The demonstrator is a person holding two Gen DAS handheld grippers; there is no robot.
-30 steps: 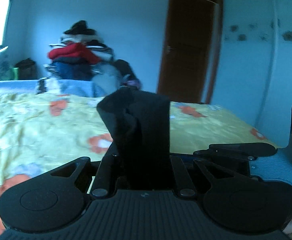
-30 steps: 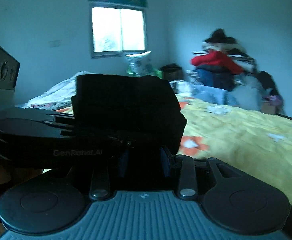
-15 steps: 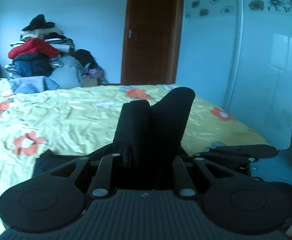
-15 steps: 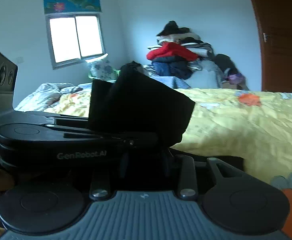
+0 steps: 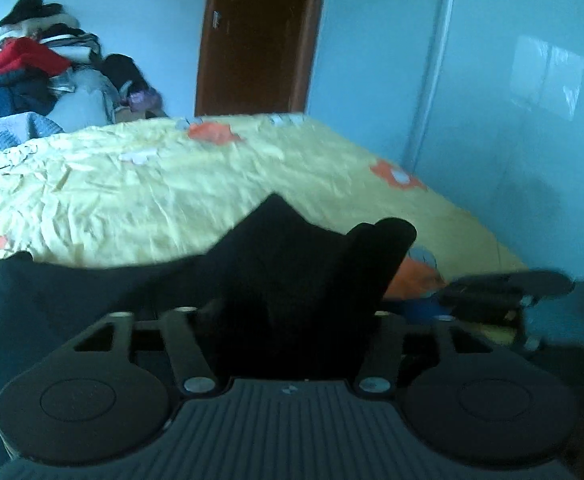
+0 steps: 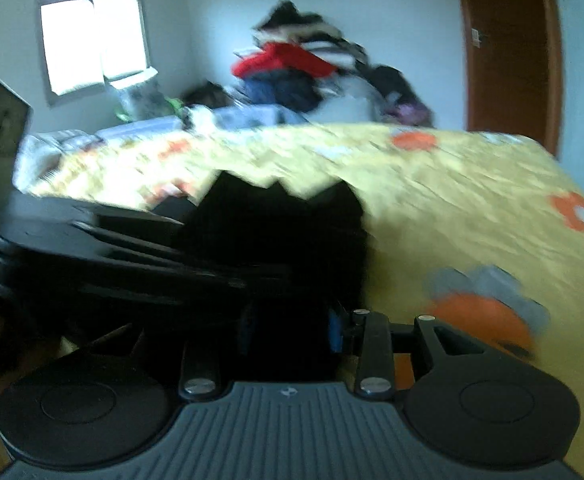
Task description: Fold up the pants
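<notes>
Left gripper (image 5: 292,304) jaws opening, black pants (image 5: 276,264) bunched between them, draped ahead onto yellow bedspread (image 5: 172,192). Right gripper (image 6: 288,312) narrow, clamped on pants edge. Risk: uneven release, fold skewing or slumping open if right side drags.

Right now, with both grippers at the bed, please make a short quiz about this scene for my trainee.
1. True or false: the black pants lie on a yellow flowered bedsheet.
2. Which colour is the closed door: A white, B brown, C green?
3. Fill in: in the right wrist view, the right gripper is shut on the ____.

Key: 1 true. 2 B. 3 pants. Note: the left gripper is opening its jaws, with black cloth still between them.
</notes>
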